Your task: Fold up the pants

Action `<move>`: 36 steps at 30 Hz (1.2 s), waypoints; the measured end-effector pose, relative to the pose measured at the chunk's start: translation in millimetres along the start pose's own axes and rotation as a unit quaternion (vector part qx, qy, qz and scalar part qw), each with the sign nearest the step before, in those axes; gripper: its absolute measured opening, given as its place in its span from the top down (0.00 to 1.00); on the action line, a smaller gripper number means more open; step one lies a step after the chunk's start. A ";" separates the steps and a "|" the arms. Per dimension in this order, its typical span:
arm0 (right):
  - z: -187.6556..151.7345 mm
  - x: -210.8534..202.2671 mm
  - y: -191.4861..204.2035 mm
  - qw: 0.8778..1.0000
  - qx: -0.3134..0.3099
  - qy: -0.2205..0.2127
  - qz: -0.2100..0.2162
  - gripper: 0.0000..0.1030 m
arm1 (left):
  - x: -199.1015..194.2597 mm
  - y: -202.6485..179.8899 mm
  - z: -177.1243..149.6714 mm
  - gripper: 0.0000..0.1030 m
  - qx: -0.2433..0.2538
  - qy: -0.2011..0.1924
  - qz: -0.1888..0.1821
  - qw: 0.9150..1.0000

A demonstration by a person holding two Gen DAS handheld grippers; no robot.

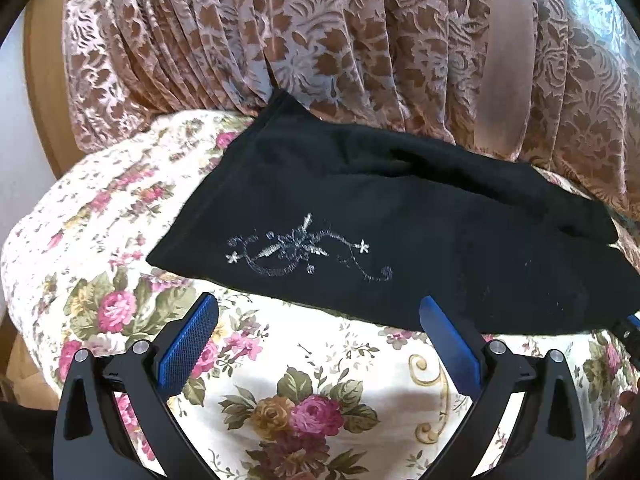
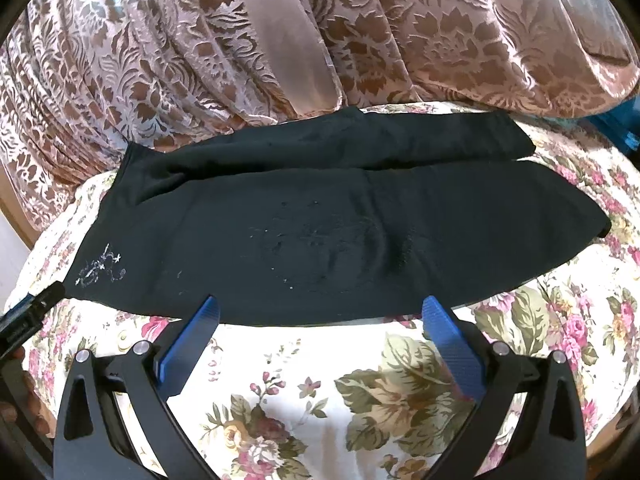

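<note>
The black pants (image 2: 320,220) lie flat on a surface under a floral cloth (image 2: 300,392), stretched sideways across both views, the two legs side by side, the far one partly bunched along the seam between them. The far edge touches the patterned brown curtain (image 2: 180,60) hanging behind. A silver embroidery (image 1: 304,250) marks the left end of the pants; in the right wrist view it shows small, near the left edge (image 2: 100,270).

The left tool (image 1: 318,312) is released, its blue pads (image 1: 188,344) spread wide and holding nothing. It sits over the cloth just before the near edge of the pants, below the embroidery. The right pad's tip reaches the pants' near edge (whether it touches cannot be told).

The right tool (image 2: 320,314) is likewise released, pads (image 2: 452,344) wide apart and empty, their tips at the near edge of the pants about midway along.

Each view catches a bit of the other tool: a dark piece at the right edge of the left wrist view, and one at the left edge of the right wrist view, beside the embroidered end, with fingers (image 2: 32,396) of a hand showing below it.
</note>
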State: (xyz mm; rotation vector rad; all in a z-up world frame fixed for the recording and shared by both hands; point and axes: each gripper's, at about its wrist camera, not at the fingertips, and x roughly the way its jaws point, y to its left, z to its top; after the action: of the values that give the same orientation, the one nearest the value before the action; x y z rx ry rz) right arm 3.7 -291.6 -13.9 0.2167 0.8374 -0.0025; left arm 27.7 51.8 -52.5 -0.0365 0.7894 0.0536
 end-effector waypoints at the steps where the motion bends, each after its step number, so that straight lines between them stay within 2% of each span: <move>1: -0.1 0.4 -4.7 1.000 0.007 0.004 0.006 0.02 | 3.9 2.5 -0.2 0.03 -0.002 0.008 -0.007 1.000; 5: 0.1 3.6 -33.5 0.997 0.057 0.027 0.047 0.02 | 26.2 20.1 -3.0 0.03 -0.023 0.052 -0.047 0.997; 7: -1.6 7.1 -52.4 0.989 0.102 0.053 0.097 0.02 | 35.2 34.8 -3.7 0.03 -0.049 0.069 -0.068 0.994; 9: -3.7 8.2 -65.9 0.983 0.128 0.062 0.119 0.02 | 44.9 55.2 -3.3 0.03 -0.077 0.081 -0.086 0.990; 12: -8.0 14.4 -86.3 0.962 0.186 0.086 0.180 0.02 | 59.8 88.2 -2.2 0.03 -0.117 0.106 -0.111 0.981; 15: -12.0 24.3 -99.4 0.938 0.236 0.100 0.234 0.02 | 69.5 119.4 -0.2 0.03 -0.157 0.112 -0.108 0.975; 19: -10.6 36.2 -101.1 0.921 0.266 0.100 0.266 0.02 | 78.1 155.7 4.4 0.03 -0.230 0.109 -0.116 0.960; 21: -6.8 42.3 -97.8 0.918 0.267 0.101 0.275 0.02 | 82.3 168.0 7.9 0.05 -0.261 0.101 -0.126 0.952; 25: 2.0 56.9 -86.9 0.914 0.264 0.106 0.288 0.03 | 94.7 180.7 14.4 0.20 -0.296 0.100 -0.126 0.942; 28: 8.6 66.2 -79.8 0.918 0.258 0.111 0.281 0.04 | 108.3 189.0 18.9 0.31 -0.322 0.101 -0.134 0.932; 29: 10.0 68.1 -78.1 0.918 0.256 0.111 0.281 0.05 | 112.4 190.2 21.3 0.43 -0.327 0.100 -0.136 0.930; 31: 11.6 73.2 -75.4 0.918 0.254 0.116 0.281 0.16 | 119.8 192.6 25.1 0.74 -0.327 0.099 -0.140 0.929; 32: 11.8 76.7 -74.2 0.919 0.254 0.119 0.275 0.18 | 124.9 193.6 27.1 0.81 -0.329 0.104 -0.132 0.929; 34: 13.1 82.0 -72.1 0.922 0.251 0.123 0.269 0.34 | 127.9 196.0 29.2 0.92 -0.333 0.098 -0.130 0.929; 35: 13.5 84.0 -72.0 0.922 0.250 0.125 0.268 0.38 | 126.2 195.2 30.2 0.93 -0.327 0.096 -0.127 0.931; 36: 13.6 85.8 -72.8 0.924 0.248 0.127 0.263 0.48 | 123.5 194.7 31.0 0.95 -0.321 0.090 -0.124 0.935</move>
State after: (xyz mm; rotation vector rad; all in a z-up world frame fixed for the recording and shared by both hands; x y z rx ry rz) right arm 64.9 -358.3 -82.0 0.9334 1.0065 0.3262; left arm 124.5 252.0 -120.9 -0.7715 0.9180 0.0678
